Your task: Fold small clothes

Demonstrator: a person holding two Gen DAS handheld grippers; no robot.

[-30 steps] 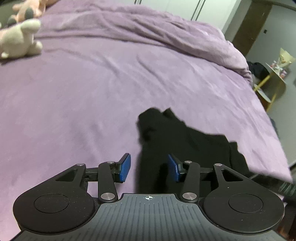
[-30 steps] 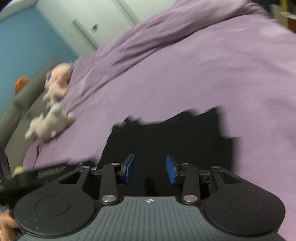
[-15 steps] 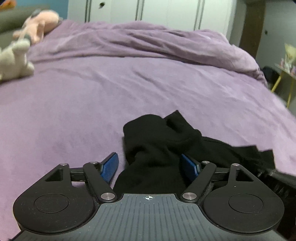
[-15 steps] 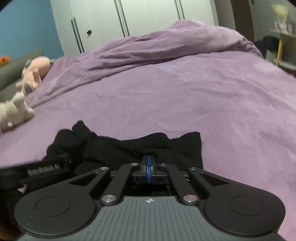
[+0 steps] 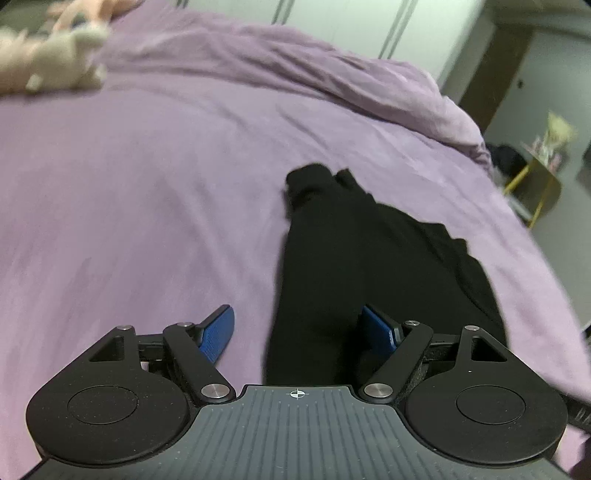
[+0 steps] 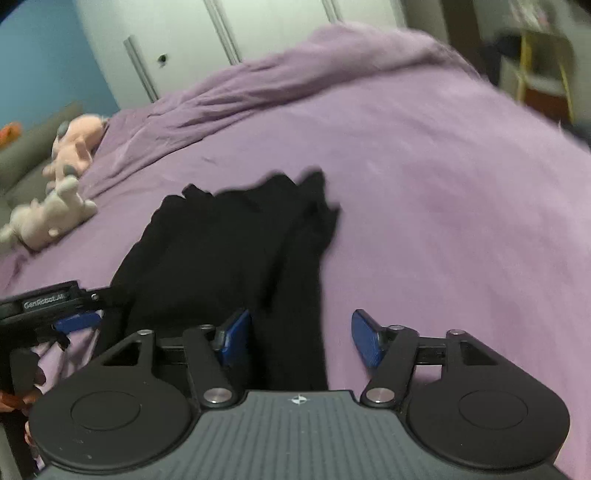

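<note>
Black garment (image 5: 354, 258) lies on purple bedspread (image 5: 147, 192) near white wardrobe (image 6: 258, 29).

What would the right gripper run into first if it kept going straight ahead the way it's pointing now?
Probably the black garment: its right edge runs between the open jaws of the right gripper. Past it lies purple bedding.

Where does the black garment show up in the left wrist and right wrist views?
Left wrist view: the black garment runs from centre down to the right blue pad, on the purple bedspread.
Right wrist view: the black garment lies centre-left, reaching down past the left blue pad.
Shared landmark: the white plush toy, upper left in the left wrist view, at the left edge in the right.
</note>
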